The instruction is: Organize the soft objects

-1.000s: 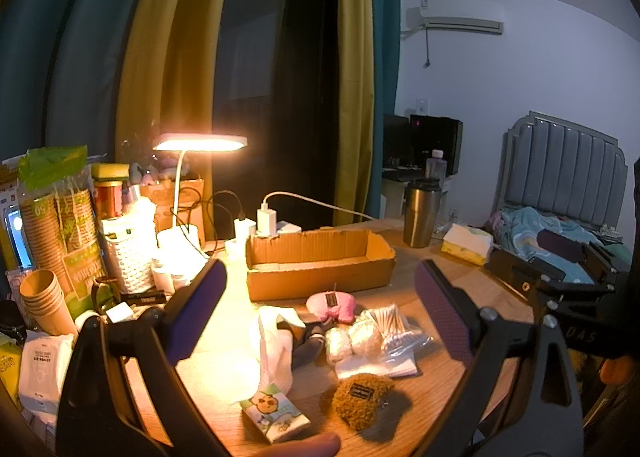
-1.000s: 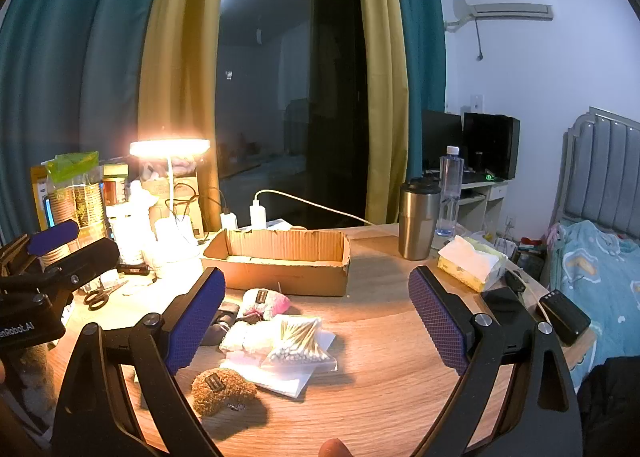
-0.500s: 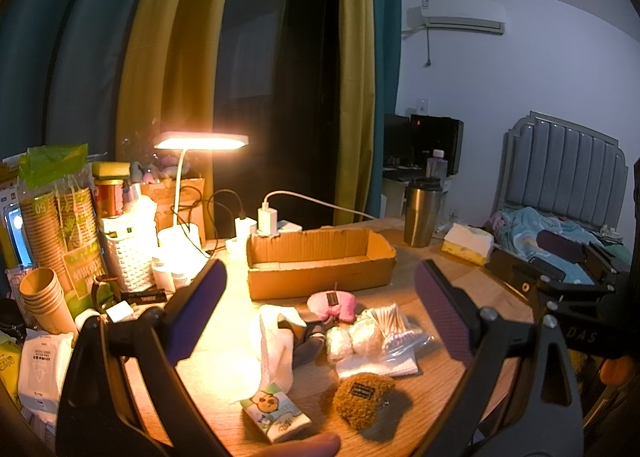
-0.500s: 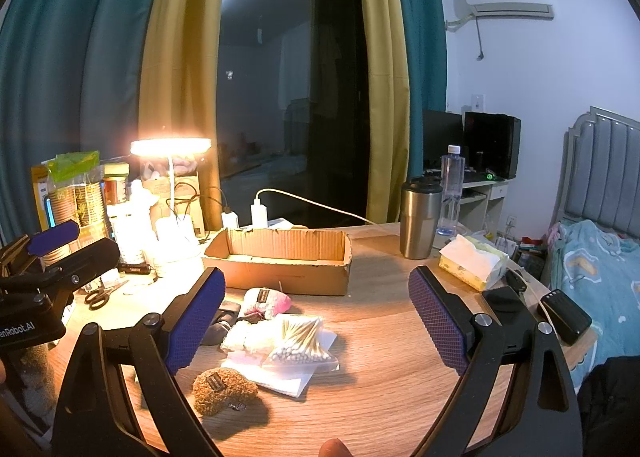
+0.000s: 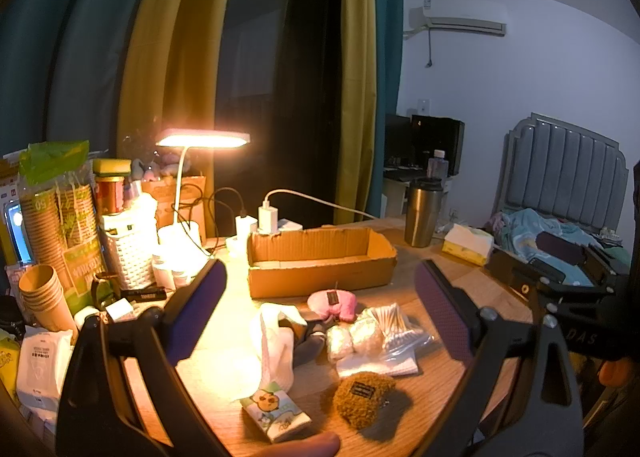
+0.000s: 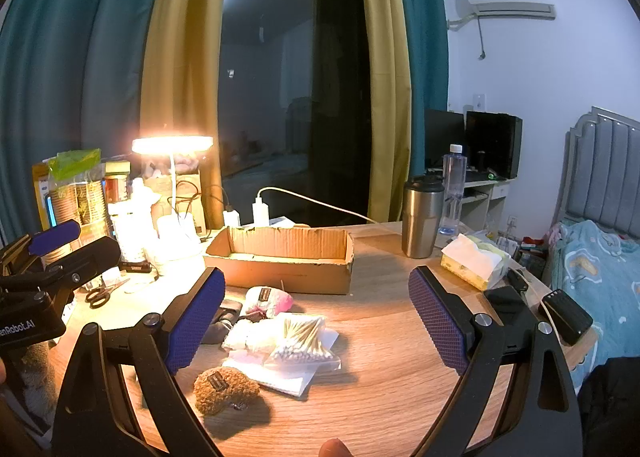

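An empty cardboard box (image 5: 320, 263) (image 6: 282, 261) stands on the wooden table. In front of it lie a pink plush (image 5: 333, 303) (image 6: 269, 301), a brown plush (image 5: 364, 397) (image 6: 224, 389), a bag of cotton swabs (image 5: 394, 327) (image 6: 302, 341), cotton pads (image 5: 348, 337), a white tissue wad (image 5: 276, 341) and a small tissue pack (image 5: 276, 415). My left gripper (image 5: 318, 313) is open and empty above the pile. My right gripper (image 6: 316, 315) is open and empty above the pile's right side. The left gripper's body (image 6: 44, 277) shows at the left of the right wrist view.
A lit desk lamp (image 5: 202, 139), paper cups (image 5: 44, 297), a white basket (image 5: 128, 253) and scissors (image 6: 100, 295) crowd the left. A steel tumbler (image 6: 422, 217), a tissue box (image 6: 474, 261) and black devices (image 6: 564, 315) sit at the right, by a bed.
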`<state>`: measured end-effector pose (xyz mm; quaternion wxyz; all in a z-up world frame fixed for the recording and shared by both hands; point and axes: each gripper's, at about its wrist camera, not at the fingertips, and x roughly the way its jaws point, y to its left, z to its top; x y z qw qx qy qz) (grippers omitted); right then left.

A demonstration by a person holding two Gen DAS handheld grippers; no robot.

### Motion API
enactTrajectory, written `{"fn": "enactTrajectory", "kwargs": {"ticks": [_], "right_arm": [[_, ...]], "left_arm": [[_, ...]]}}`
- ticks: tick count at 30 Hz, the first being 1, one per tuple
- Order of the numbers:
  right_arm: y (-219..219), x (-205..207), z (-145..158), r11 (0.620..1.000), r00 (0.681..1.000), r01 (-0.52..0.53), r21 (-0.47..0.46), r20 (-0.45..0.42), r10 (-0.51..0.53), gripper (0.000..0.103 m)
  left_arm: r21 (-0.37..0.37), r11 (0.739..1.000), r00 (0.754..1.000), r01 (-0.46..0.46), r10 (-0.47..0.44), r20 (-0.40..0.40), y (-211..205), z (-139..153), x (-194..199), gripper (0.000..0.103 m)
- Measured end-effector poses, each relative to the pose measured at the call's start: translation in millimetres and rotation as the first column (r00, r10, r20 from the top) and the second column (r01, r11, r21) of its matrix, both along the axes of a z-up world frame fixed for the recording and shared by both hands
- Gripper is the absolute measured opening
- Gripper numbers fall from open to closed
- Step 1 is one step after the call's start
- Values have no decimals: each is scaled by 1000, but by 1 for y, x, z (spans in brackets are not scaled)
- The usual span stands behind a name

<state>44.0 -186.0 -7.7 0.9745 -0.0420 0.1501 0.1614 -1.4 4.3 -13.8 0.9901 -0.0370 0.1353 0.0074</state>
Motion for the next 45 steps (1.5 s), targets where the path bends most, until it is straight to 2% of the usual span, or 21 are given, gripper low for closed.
{"fn": "enactTrajectory", "kwargs": {"ticks": [10, 13, 15, 17, 20, 24, 30, 35, 45], "right_arm": [[5, -2, -1, 1000, 1000, -3, -3, -4, 3, 95], [5, -2, -1, 1000, 1000, -4, -2, -6, 4, 95], [5, -1, -2, 1000, 1000, -6, 0, -10, 6, 95], [4, 3, -6, 1000, 1000, -8, -2, -24, 8, 95], [5, 7, -12, 1000, 999, -10, -3, -40, 10, 95], [9, 14, -24, 999, 997, -25, -21, -76, 23, 95], [20, 28, -52, 997, 986, -53, -52, -160, 45, 95], [31, 35, -71, 994, 975, -86, -73, -211, 69, 95], [56, 47, -107, 976, 934, -200, -85, -317, 163, 95]], "left_arm": [[-1, 1000, 1000, -6, 6, -11, 1, -6, -2, 96], [47, 998, 999, -39, 39, -9, -2, -11, -1, 96], [78, 996, 998, -47, 51, -47, -3, -19, 7, 96], [71, 997, 994, -26, 33, -100, -1, -29, 13, 96], [63, 998, 983, -5, 16, -181, 3, -50, 18, 96], [67, 997, 967, -41, 56, -250, 13, -73, 18, 96], [12, 996, 934, -84, 83, -348, 36, -100, 24, 96], [-11, 997, 902, -80, 67, -427, 41, -122, 30, 96], [-46, 993, 867, -108, 71, -493, 50, -143, 34, 96]]}}
